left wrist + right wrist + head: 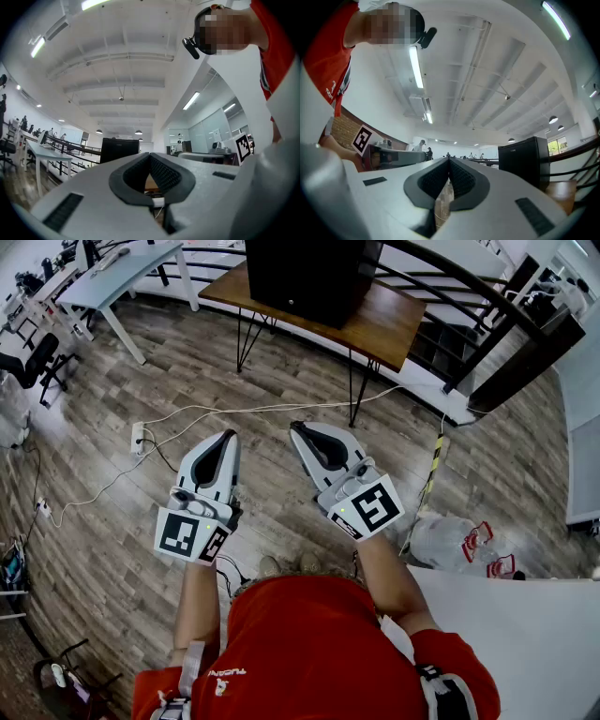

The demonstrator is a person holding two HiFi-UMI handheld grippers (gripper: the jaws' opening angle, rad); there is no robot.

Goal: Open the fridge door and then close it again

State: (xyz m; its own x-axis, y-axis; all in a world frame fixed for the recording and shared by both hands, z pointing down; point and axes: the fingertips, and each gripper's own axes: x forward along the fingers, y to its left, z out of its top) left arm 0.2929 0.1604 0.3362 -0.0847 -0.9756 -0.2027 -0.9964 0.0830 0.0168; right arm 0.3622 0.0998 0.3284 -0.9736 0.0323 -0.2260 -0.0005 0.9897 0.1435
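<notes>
While both grippers hang side by side over bare floor (112,456), each has its jaws pressed together with nothing between them: the left gripper (229,436) (150,157) and the right gripper (298,427) (449,162) both point ahead and slightly upward, near each other but not touching.

Ahead of them, well apart, the black fridge (309,277) (119,149) (525,157) stands on a wooden table (389,329) with thin metal legs. Between the grippers and the table's near edge lies an open strip of plank floor, crossed by a white cable (244,411) that runs to a power strip (138,437) at the left. Behind the table, a dark railing (459,282) closes off the far side.

To the left, a white desk (122,273) and a chair (33,362) stand well clear, leaving wide floor on that side. To the right, room is tighter: a plastic bag (450,540) sits on the floor just beside a white counter (534,634), whose edge runs close to the person's right arm.
</notes>
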